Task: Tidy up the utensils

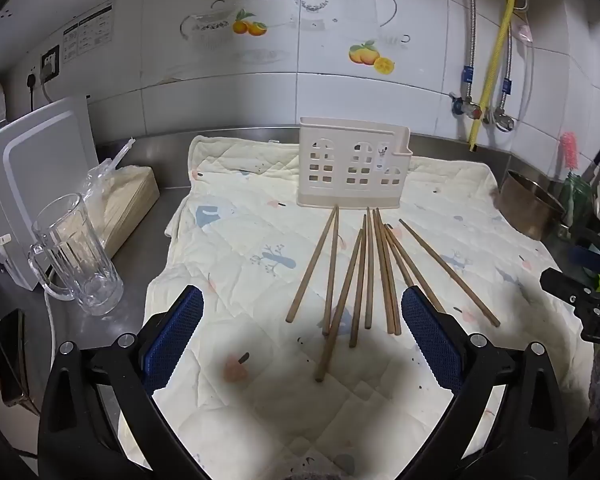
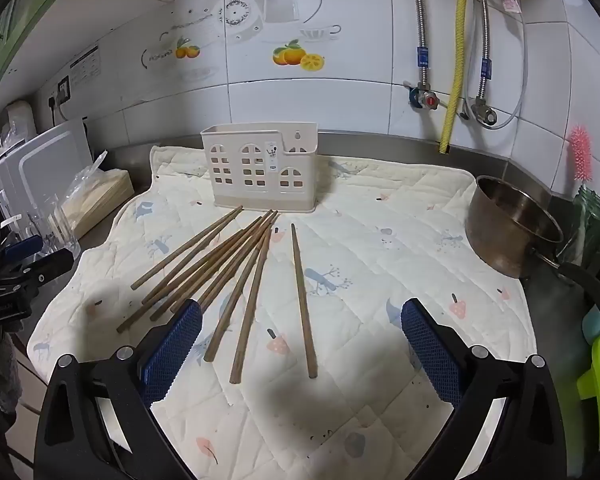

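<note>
A cream quilted mat [image 1: 236, 240] printed with small trees and mushrooms covers most of the steel counter [image 1: 164, 156] ahead of both claws; its far edge stops short of the tiled wall, its left edge leaves a bare strip of counter, and its right edge runs up against a metal pot [image 2: 512, 232]. The widest free stretch of mat lies ahead and to the right of the right gripper [image 2: 300, 344]. One cream plastic holder [image 1: 352, 164] with window-shaped cutouts stands upright at the far end of the mat, ahead of both claws; a small sticker on its front is too small to read. Wooden chopsticks [image 1: 364, 272] lie flat in a loose fan just in front of the holder, about nine by my count, though some overlap; one lies apart on the right. The left gripper [image 1: 302, 336] hangs above their near ends, jaws spread fully wide, gripping nothing; the right gripper likewise gapes wide and bare, three near ends between its fingers. One glass mug [image 1: 76, 256] stands left of the left gripper, off the mat.
</note>
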Tool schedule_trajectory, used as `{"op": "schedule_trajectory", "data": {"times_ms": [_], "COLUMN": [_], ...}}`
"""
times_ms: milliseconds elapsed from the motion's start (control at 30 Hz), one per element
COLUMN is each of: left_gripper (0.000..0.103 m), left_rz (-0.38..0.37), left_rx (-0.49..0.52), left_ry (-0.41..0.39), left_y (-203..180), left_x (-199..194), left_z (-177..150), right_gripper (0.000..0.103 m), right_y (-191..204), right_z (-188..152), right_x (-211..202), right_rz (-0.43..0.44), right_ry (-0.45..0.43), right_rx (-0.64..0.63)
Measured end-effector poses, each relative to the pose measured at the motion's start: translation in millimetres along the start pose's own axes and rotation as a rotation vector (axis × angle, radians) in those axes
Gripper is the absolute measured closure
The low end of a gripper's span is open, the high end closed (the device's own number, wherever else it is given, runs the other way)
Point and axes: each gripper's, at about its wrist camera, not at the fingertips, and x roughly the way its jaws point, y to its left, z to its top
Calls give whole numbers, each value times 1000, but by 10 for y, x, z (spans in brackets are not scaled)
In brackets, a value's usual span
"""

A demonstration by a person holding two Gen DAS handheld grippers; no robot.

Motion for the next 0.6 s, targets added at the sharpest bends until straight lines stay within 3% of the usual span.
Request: {"op": "schedule_trajectory", "data": {"times_ms": [600], "left_gripper": [5], "left_rz": [-1], "left_rx": [14], "left_ry": [7], "left_y": [-69], "left_x": [-4], "left_z": [-30], "right_gripper": [6], "right_y": [-9], "right_z": [-4], "right_x": [-8], "right_rz": [7], "right_ry": [-2], "right_rx": [12]}}
